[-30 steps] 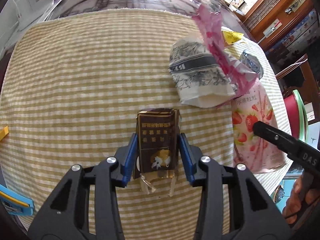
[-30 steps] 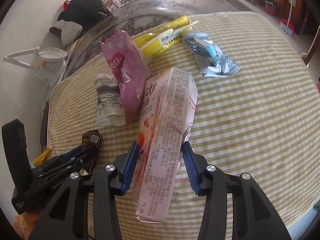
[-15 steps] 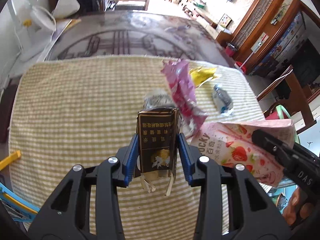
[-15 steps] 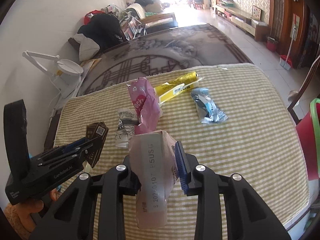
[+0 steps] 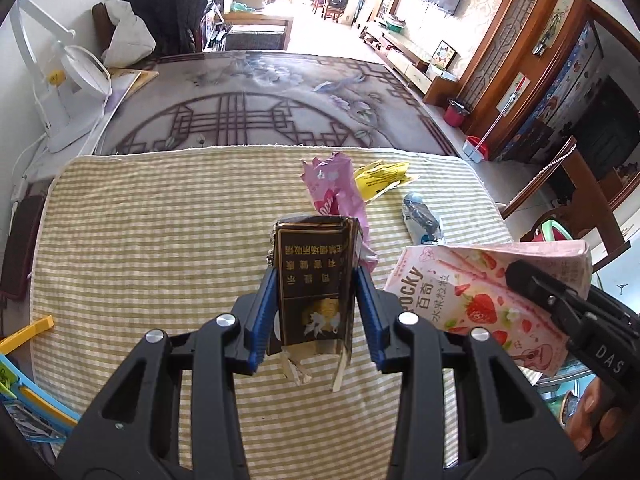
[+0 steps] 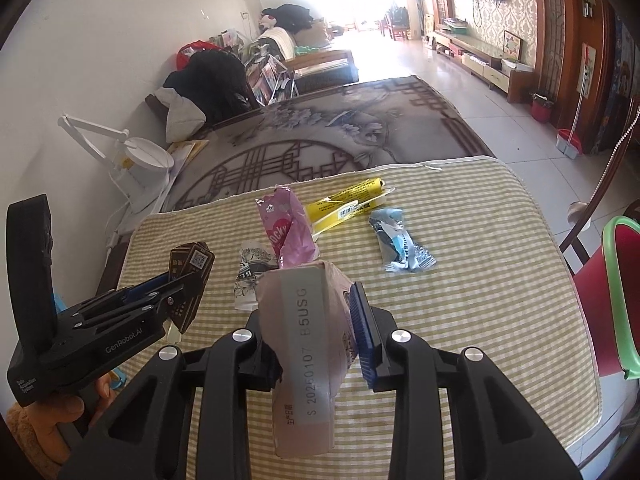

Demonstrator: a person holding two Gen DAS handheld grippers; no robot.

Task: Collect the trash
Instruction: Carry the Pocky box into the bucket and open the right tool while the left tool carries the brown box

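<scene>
Pinching a dark cigarette pack (image 5: 312, 284) between its blue pads, the left gripper (image 5: 316, 292) is holding it above the striped cloth (image 5: 152, 240). Rightward, the right gripper (image 6: 316, 336) is clamping a pink Pocky box (image 6: 308, 344); farther off are lying a pink wrapper (image 6: 286, 232), yellow packet (image 6: 348, 200) and blue wrapper (image 6: 400, 246).

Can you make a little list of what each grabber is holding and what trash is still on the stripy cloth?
left gripper: shut on dark cigarette pack, held off the cloth
right gripper: shut on pink Pocky box, held off the cloth
still on striped cloth: pink wrapper, yellow wrapper, blue-grey wrapper, crumpled patterned paper
</scene>
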